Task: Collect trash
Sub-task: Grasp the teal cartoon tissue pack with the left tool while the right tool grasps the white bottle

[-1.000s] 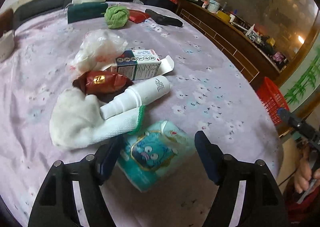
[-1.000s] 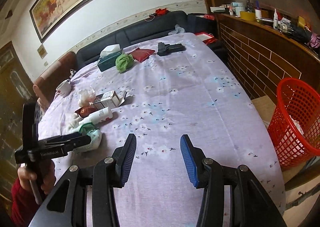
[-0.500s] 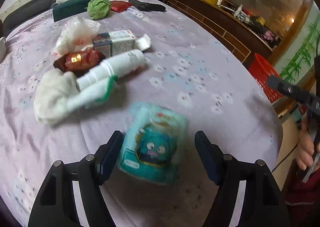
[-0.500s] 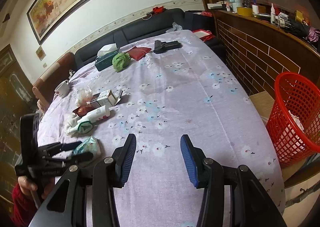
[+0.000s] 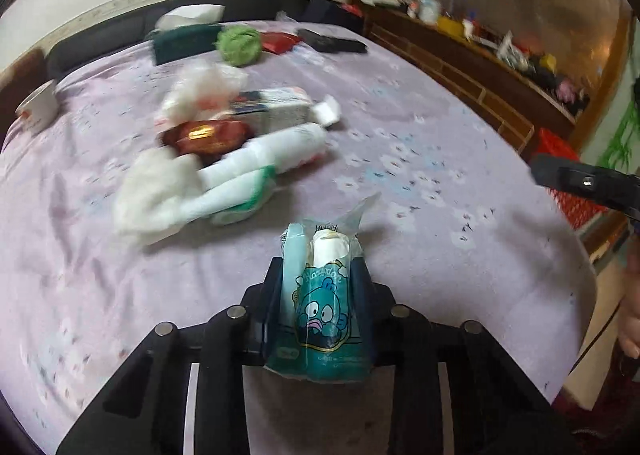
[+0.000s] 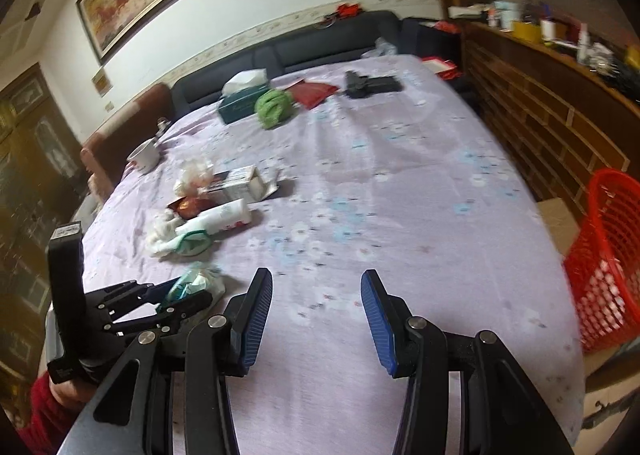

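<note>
Left gripper, jaws just closed, pinches the teal tissue pack mid-body: light, soft, crinkly film, likely slippery; right gripper spread, empty

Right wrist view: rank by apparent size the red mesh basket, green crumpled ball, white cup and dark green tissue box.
1. red mesh basket, largest, though it is also the nearest
2. dark green tissue box
3. green crumpled ball, close to the box, so unsure
4. white cup, smallest
</note>
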`<act>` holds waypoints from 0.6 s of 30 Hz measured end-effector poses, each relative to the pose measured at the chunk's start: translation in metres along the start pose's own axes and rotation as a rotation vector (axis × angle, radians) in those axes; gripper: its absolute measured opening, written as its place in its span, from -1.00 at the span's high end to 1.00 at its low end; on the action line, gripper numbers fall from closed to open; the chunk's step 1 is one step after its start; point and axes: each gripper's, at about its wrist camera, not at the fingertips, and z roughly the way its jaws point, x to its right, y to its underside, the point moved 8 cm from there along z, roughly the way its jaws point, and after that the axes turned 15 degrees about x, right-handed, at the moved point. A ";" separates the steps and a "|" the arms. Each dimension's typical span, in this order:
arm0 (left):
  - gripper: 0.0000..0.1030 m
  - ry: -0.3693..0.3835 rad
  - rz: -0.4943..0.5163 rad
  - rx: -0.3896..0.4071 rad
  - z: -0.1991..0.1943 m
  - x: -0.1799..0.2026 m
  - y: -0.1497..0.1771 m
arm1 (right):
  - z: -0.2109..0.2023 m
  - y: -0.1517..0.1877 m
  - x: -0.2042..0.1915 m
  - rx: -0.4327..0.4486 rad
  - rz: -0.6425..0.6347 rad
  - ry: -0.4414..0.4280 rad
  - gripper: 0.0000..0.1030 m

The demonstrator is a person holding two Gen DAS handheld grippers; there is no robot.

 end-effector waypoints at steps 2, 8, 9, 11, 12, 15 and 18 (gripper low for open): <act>0.40 -0.042 -0.018 0.042 -0.012 -0.015 -0.002 | 0.012 -0.003 -0.012 -0.033 -0.009 -0.042 0.03; 0.40 -0.129 -0.109 0.108 -0.032 -0.059 -0.004 | 0.059 -0.014 -0.060 -0.102 -0.099 -0.131 0.12; 0.39 -0.118 -0.121 0.115 -0.033 -0.060 -0.005 | 0.073 -0.019 -0.072 -0.117 -0.099 -0.160 0.15; 0.39 -0.135 -0.120 0.133 -0.035 -0.062 -0.007 | 0.095 -0.028 -0.087 -0.118 -0.098 -0.184 0.15; 0.38 -0.132 -0.115 0.137 -0.036 -0.060 -0.007 | 0.105 -0.030 -0.092 -0.126 -0.101 -0.192 0.15; 0.38 -0.138 -0.096 0.151 -0.038 -0.057 -0.007 | 0.145 -0.032 -0.106 -0.176 -0.092 -0.217 0.15; 0.38 -0.133 -0.087 0.164 -0.040 -0.055 -0.007 | 0.172 -0.026 -0.107 -0.214 -0.064 -0.220 0.15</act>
